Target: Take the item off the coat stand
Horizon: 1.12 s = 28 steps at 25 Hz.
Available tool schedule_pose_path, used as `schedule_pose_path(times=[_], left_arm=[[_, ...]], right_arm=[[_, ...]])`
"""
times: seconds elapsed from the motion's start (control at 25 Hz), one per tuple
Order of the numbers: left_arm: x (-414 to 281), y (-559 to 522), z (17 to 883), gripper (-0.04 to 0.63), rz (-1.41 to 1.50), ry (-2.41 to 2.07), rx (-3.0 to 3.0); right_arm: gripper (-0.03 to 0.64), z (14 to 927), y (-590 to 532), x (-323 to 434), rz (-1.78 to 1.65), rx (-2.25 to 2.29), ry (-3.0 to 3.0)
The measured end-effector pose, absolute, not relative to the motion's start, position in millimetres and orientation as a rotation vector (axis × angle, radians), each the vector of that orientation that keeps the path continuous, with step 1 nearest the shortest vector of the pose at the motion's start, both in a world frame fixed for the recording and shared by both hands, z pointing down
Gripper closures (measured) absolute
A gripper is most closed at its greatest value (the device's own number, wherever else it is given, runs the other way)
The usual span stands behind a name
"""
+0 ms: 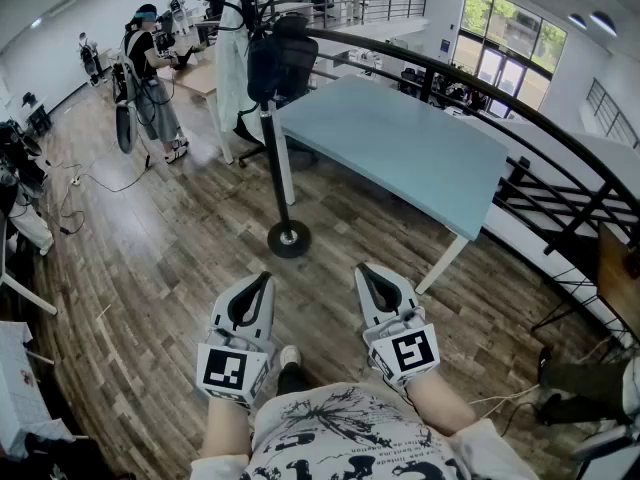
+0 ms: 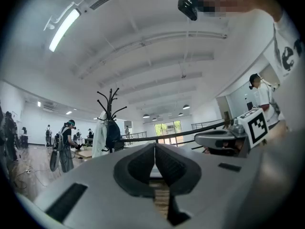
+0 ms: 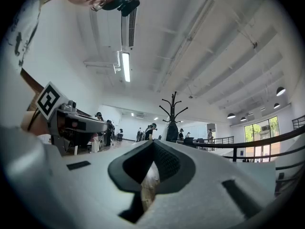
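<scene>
A black coat stand [image 1: 272, 128] rises from a round base on the wood floor ahead of me. A dark backpack [image 1: 283, 63] hangs on it, with a white coat [image 1: 232, 73] beside it. The left gripper view shows the coat stand [image 2: 110, 109] far off with the backpack [image 2: 113, 135] and coat [image 2: 100, 137]. In the right gripper view the coat stand [image 3: 172, 113] is small in the distance. My left gripper [image 1: 266, 279] and right gripper [image 1: 362, 270] are held low near my body, well short of the stand. Both are shut with nothing in them.
A pale blue table [image 1: 400, 143] stands just right of the stand. A black railing [image 1: 500, 98] curves along the right side. People [image 1: 150, 78] work at the far left, with cables on the floor. Wood floor [image 1: 200, 238] lies between me and the stand.
</scene>
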<state>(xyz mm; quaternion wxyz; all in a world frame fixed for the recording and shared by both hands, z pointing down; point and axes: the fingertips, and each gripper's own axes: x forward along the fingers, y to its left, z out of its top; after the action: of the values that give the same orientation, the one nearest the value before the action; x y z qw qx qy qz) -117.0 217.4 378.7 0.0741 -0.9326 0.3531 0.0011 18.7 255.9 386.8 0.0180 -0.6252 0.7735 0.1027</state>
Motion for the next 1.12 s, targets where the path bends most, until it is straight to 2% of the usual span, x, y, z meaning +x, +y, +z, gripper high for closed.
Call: schedule_pose_path(times=[0.56, 1.12], left_arm=[[-115, 212, 383, 0.591, -0.035, 1.079, -2.836], [-133, 36, 391, 0.591, -0.023, 1.052, -2.878]], right_arm=[[0.624, 401, 248, 26, 0.237, -1.942, 2.373], [0.624, 417, 77, 20, 0.155, -2.058, 2.334]])
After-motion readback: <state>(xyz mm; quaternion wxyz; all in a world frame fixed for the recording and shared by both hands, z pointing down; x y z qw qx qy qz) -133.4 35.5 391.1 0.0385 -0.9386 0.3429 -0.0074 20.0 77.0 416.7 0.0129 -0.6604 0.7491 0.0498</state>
